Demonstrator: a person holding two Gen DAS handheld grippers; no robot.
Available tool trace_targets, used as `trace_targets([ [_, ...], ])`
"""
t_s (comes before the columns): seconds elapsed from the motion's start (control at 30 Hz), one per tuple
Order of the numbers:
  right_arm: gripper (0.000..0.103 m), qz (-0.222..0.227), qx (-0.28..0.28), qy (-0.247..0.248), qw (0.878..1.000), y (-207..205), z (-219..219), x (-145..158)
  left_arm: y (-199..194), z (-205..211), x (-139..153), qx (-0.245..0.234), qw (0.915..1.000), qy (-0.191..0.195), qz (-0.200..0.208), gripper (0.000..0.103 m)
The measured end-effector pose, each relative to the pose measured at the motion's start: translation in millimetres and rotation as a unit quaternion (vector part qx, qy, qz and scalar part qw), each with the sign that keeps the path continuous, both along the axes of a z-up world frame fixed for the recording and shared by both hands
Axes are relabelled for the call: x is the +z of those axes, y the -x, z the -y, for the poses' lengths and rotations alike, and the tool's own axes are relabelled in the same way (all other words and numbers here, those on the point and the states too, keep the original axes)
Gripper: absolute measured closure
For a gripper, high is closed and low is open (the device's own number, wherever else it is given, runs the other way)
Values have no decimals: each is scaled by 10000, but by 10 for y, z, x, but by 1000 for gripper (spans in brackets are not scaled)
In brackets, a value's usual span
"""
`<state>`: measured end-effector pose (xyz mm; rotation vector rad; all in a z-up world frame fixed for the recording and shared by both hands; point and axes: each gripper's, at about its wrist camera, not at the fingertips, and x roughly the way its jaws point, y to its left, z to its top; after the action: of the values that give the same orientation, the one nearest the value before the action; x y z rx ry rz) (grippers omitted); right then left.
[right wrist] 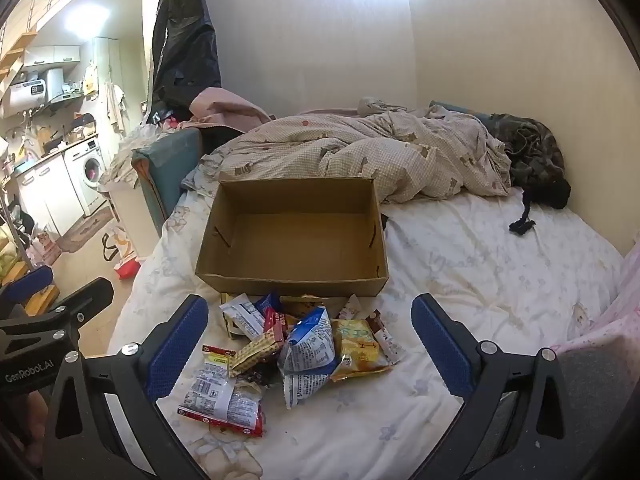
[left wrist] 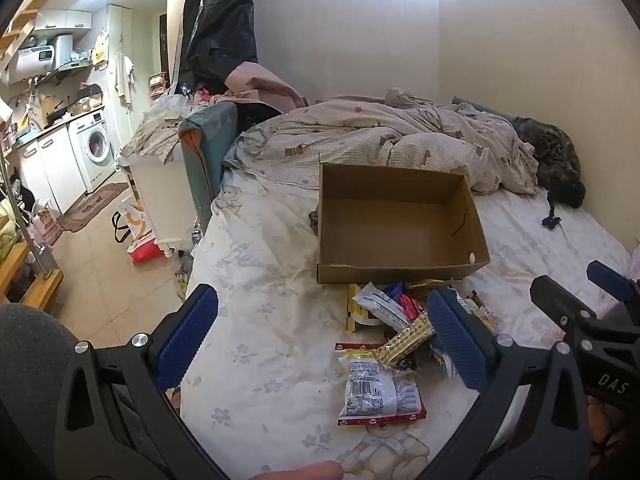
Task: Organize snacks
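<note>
An empty brown cardboard box (left wrist: 400, 236) (right wrist: 296, 240) sits open on the bed. A pile of snack packets (right wrist: 304, 344) lies just in front of it: a red-edged white packet (left wrist: 376, 392) (right wrist: 224, 400), a blue-white bag (right wrist: 310, 350), a yellow bag (right wrist: 358, 346), a yellow checked bar (left wrist: 406, 340). My left gripper (left wrist: 324, 340) is open and empty, hovering above the pile's left part. My right gripper (right wrist: 310, 344) is open and empty, above the pile. Each gripper shows at the edge of the other's view.
A rumpled checked quilt (right wrist: 360, 152) and dark clothing (right wrist: 536, 160) lie at the far end of the bed by the wall. The bed's left edge drops to a tiled floor (left wrist: 100, 272) with a shopping bag (left wrist: 136, 232), a teal chair (left wrist: 204, 148) and a kitchen beyond.
</note>
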<state>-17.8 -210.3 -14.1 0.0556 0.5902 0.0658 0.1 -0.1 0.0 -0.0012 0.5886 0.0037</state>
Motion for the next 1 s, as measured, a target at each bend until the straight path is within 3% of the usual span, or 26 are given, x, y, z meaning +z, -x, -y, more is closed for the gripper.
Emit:
trace_targets([
  [1.0, 0, 31, -55, -77, 10000, 8, 49, 9, -15, 13, 46, -23, 10000, 40, -19, 0],
])
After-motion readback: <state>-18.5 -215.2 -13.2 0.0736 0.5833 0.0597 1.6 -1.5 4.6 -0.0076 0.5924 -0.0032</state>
